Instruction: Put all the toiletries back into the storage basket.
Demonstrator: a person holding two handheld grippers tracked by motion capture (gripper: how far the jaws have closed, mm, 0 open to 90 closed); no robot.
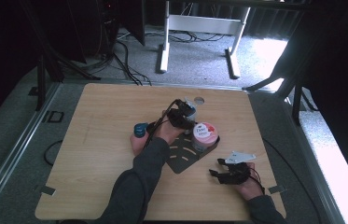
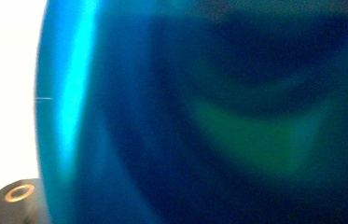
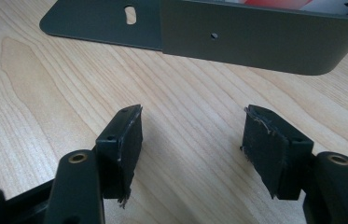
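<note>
A blue container [image 1: 139, 129] sits at the left end of my left gripper [image 1: 144, 128], just above the table and beside the person's hand. In the left gripper view the blue container [image 2: 199, 116] is blurred and right up against the camera, and the pads are hidden behind it. A white jar with a pink lid [image 1: 204, 135] stands on a dark metal plate [image 1: 184, 160]. My right gripper [image 1: 215, 168] rests low at the front right, with its jaws open and aimed at the plate. The right gripper [image 3: 190, 135] has only bare wood between its pads.
The dark plate's upright wall [image 3: 255, 42] and slotted flat part [image 3: 101, 21] lie just ahead of the right jaws. A round hole [image 1: 199, 100] is in the wooden table near its far edge. Cables and table legs are on the floor beyond.
</note>
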